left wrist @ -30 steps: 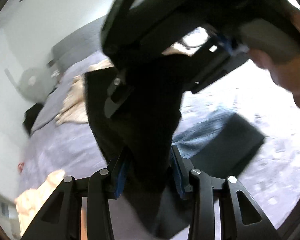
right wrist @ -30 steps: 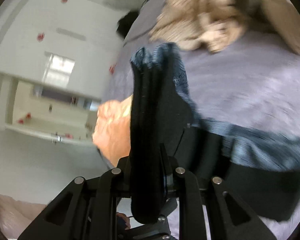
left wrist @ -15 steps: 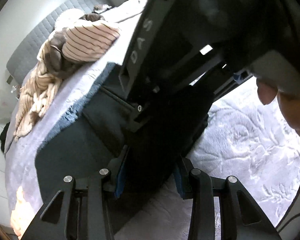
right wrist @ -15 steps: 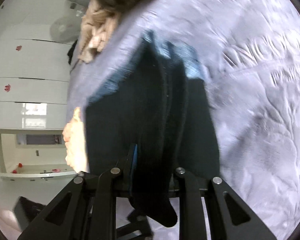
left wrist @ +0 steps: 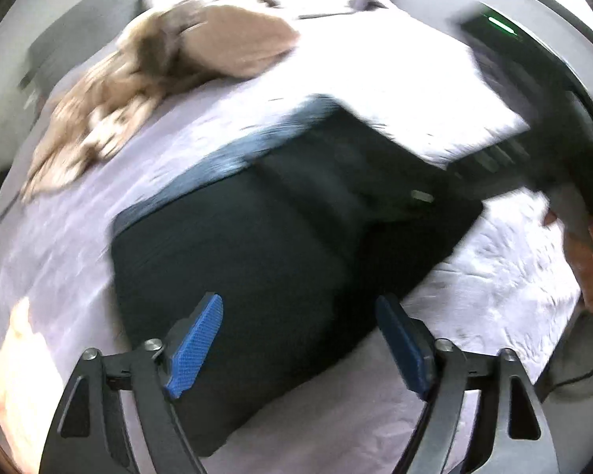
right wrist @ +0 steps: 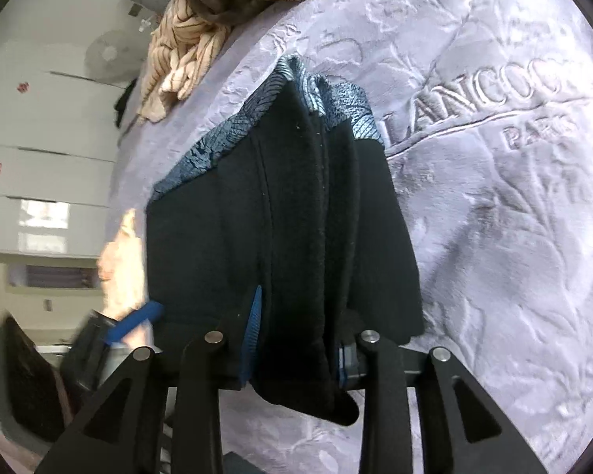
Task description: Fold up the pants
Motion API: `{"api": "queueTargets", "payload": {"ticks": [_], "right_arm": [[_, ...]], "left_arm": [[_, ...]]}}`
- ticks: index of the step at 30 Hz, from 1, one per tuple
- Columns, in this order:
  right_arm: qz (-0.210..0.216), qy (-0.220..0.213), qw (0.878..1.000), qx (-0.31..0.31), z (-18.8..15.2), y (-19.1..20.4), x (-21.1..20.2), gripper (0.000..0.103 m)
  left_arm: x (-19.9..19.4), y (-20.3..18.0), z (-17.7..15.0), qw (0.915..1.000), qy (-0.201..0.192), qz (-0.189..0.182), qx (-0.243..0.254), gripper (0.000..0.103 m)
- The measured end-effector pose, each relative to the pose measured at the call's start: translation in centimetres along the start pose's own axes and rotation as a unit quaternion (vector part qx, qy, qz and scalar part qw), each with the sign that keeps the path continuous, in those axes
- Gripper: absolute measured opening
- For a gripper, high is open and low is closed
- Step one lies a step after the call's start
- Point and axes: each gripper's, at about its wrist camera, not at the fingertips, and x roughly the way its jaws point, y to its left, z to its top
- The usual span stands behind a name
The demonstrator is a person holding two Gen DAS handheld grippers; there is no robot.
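The left tongs (left wrist: 298, 339) have just sprung wide apart, empty above the folded black pants (left wrist: 280, 245), while the right tongs (right wrist: 296, 339), loosening, still hold a fold of them, on the lilac bed cover (right wrist: 494, 217)

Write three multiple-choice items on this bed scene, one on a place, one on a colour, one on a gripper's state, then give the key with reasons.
1. Where does the folded black pants bundle lie?
A. on the pale lilac embossed bedspread
B. on a wooden floor
C. inside a basket

2. What colour are the pads on the left gripper?
A. red
B. blue
C. yellow

3. How does the right gripper stand?
A. wide open with nothing between its fingers
B. out of sight
C. with a fold of the black pants between its fingers

Key: 1 A, the bundle rests on the bedspread in both views. 2 B, blue ribbed pads show on both open fingers. 3 C, black cloth fills the gap between its jaws, which have just been opening.
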Motion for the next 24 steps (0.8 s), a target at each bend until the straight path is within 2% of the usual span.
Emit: {"api": "queueTargets", "payload": {"ticks": [1,4,7,8,10,11,13,16,17,20,22,24], "right_arm": [[-0.010,-0.004,1.000,-0.006,-0.3,0.2,-0.2,0.034],[-0.052,-0.019,0.998,-0.026,-0.7,1.2,-0.4,0.035],[-0.097,-0.032,0.994,-0.030,-0.2,2.2,-1.0,0.042],[-0.119,-0.041,0.991,-0.035,-0.1,2.5,-1.5,0.049],[-0.190,-0.073,0.978,-0.047,0.3,3.5,-2.7,0.050],[-0.208,-0.095,0.972,-0.047,0.7,3.8,-3.7,0.050],[-0.179,-0.118,0.976,-0.038,1.6,4.3,-5.0,0.050],[-0.159,-0.105,0.980,-0.066,3.1,6.2,-4.1,0.050],[-0.156,-0.094,0.980,-0.081,3.6,7.0,-3.1,0.050],[-0.171,-0.045,0.979,-0.103,3.9,7.7,0.5,0.049],[-0.201,-0.023,0.973,-0.111,3.0,7.0,2.2,0.047],[-0.208,-0.027,0.971,-0.117,1.9,6.3,2.3,0.047]], "left_arm": [[-0.1,1.1,0.0,0.9998,0.002,0.007,-0.019,0.103],[-0.1,4.0,-0.5,0.9976,0.013,0.022,-0.065,0.103],[0.5,6.6,-0.8,0.9935,0.031,0.027,-0.106,0.103],[0.7,7.5,-1.0,0.9912,0.042,0.029,-0.122,0.103],[1.2,8.7,-1.2,0.9876,0.055,0.034,-0.143,0.103],[1.4,9.4,-1.2,0.9854,0.060,0.037,-0.155,0.103],[1.6,10.5,-0.9,0.9809,0.060,0.036,-0.181,0.103],[2.5,11.7,0.1,0.9735,0.063,0.033,-0.218,0.103],[3.5,11.8,0.5,0.9717,0.074,0.034,-0.222,0.103],[5.9,11.1,0.2,0.9691,0.109,0.041,-0.218,0.103],[6.4,10.3,-0.3,0.9713,0.107,0.025,-0.211,0.103],[6.5,9.5,-0.7,0.9736,0.102,0.019,-0.203,0.103]]}}
